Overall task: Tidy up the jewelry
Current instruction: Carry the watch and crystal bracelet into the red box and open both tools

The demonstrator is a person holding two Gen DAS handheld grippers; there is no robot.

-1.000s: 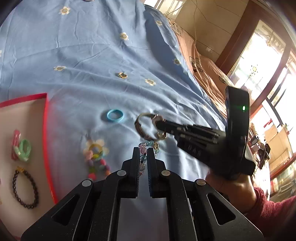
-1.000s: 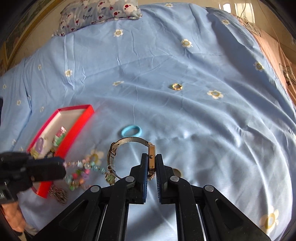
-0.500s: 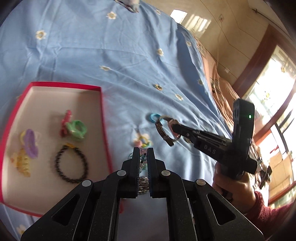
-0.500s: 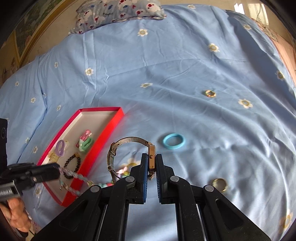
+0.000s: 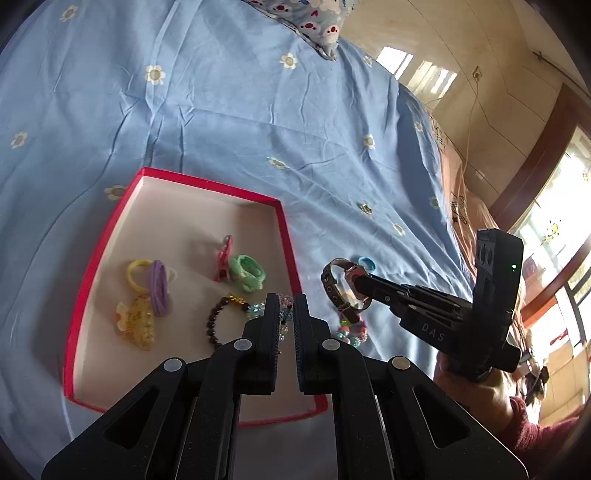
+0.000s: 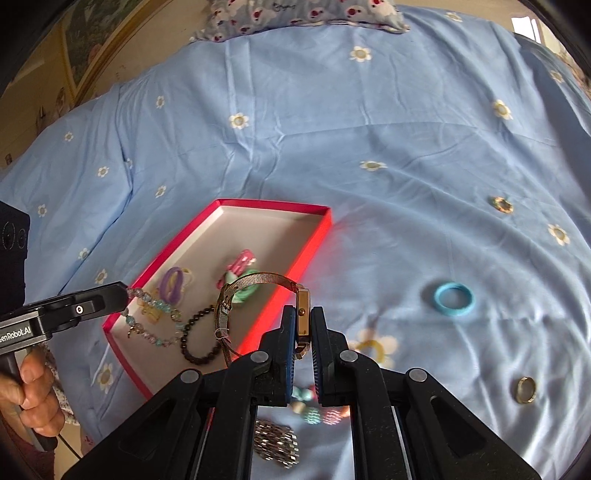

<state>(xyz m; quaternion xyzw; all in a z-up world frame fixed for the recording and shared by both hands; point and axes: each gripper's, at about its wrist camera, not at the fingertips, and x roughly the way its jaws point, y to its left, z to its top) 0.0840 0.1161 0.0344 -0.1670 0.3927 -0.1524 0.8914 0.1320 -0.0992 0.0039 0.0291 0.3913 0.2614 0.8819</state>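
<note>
Right gripper (image 6: 303,325) pinches the watch (image 6: 258,295) by its case, strap looping left over the red box (image 6: 310,236) rim. Left gripper (image 5: 286,310), level, clamps a beaded bracelet (image 6: 155,317) dangling above the box.

One red tray (image 5: 284,236) sits on one blue flowered bedsheet (image 6: 332,129), with one patterned pillow (image 6: 303,11) at its head. Two handheld grippers are in frame: the left gripper (image 6: 125,293) with one strand of pale glass beads (image 6: 155,306), the right gripper (image 6: 303,325) with one mesh-band watch (image 6: 258,284). In the tray lie one dark bead bracelet (image 5: 216,325), one green hair tie (image 5: 247,271), one purple tie (image 5: 159,288), one yellow ring (image 5: 135,275), one pink clip (image 5: 223,258) and one yellow clip (image 5: 136,321). On the sheet: one blue ring (image 6: 453,300), two gold rings (image 6: 525,389) and one multicoloured bead bracelet (image 5: 351,330).
</note>
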